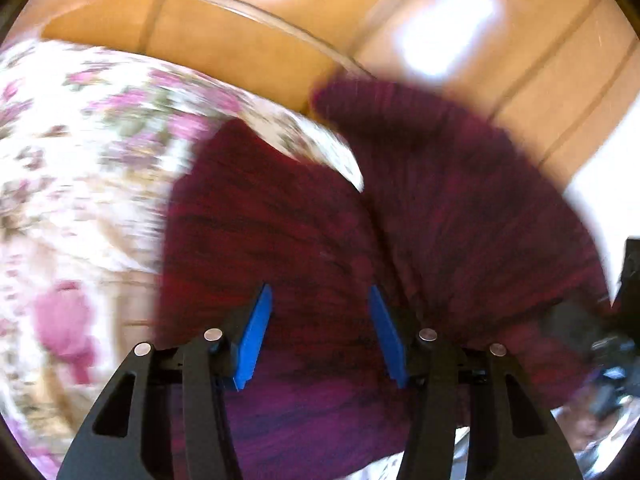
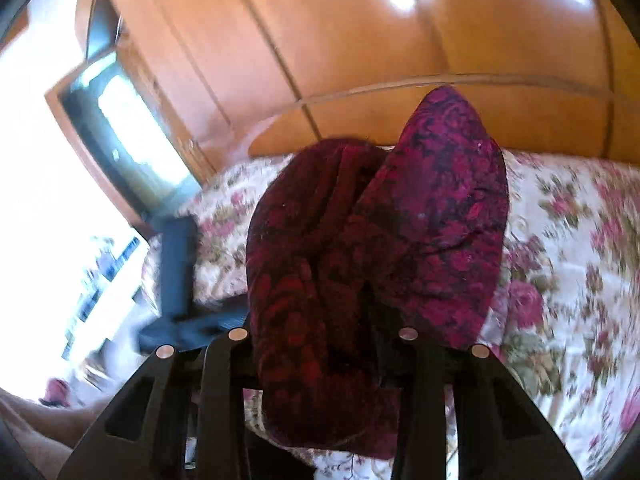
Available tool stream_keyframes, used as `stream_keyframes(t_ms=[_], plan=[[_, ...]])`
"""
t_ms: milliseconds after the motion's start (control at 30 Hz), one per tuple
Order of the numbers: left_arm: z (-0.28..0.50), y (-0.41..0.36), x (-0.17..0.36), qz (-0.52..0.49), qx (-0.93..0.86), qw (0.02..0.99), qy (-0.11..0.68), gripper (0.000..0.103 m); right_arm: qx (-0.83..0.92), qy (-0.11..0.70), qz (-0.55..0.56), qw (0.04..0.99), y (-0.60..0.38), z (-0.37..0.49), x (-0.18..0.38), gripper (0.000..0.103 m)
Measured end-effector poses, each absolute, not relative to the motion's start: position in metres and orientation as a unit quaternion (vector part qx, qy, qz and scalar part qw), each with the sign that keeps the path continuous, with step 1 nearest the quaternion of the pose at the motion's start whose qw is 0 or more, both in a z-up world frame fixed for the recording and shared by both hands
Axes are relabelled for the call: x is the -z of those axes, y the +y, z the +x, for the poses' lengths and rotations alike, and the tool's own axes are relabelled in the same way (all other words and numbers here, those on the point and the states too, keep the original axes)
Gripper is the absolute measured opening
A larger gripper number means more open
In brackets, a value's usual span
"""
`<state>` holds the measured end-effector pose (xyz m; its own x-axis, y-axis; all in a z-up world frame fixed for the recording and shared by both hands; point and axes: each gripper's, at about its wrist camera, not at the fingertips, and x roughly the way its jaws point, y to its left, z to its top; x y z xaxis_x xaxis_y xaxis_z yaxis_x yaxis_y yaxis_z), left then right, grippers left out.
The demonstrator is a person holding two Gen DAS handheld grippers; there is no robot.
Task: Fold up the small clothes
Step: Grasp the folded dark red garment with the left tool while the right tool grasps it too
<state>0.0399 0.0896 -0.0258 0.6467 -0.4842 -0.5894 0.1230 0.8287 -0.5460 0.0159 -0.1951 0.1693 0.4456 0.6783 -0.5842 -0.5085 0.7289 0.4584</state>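
The left gripper [image 1: 320, 332] stands with its blue jaws spread and nothing pinched, the dark red garment [image 1: 304, 232] lying just beyond and between them on the bed [image 1: 60, 160], over the flowered bedspread near its far edge by the wooden headboard [image 1: 224, 52]. The right gripper [image 2: 324, 336] has its jaws pinching a bunched fold of the same garment [image 2: 360, 240], which hangs and balloons in front of the lens above the bed [image 2: 568, 240]. The cloth looks light, soft and limp, so it will likely sag and crumple wherever it is unsupported; a hem or corner seems the surest hold. It is deep crimson to magenta with a dark floral, lace-like pattern, creased into loose lobes.
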Motion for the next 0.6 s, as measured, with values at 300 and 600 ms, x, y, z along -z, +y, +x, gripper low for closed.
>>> stream_keyframes(t_ms=[300,600], plan=[[0.018,0.197,0.012,-0.353,0.172,0.857,0.333,0.051,-0.354,0.385,-0.096,0.847,-0.078,-0.013,-0.137,0.033],[0.058,0.152,-0.017,-0.305,0.246,0.85,0.352,0.051,-0.323,0.328,-0.198,0.865,-0.041,-0.034,-0.109,0.036]])
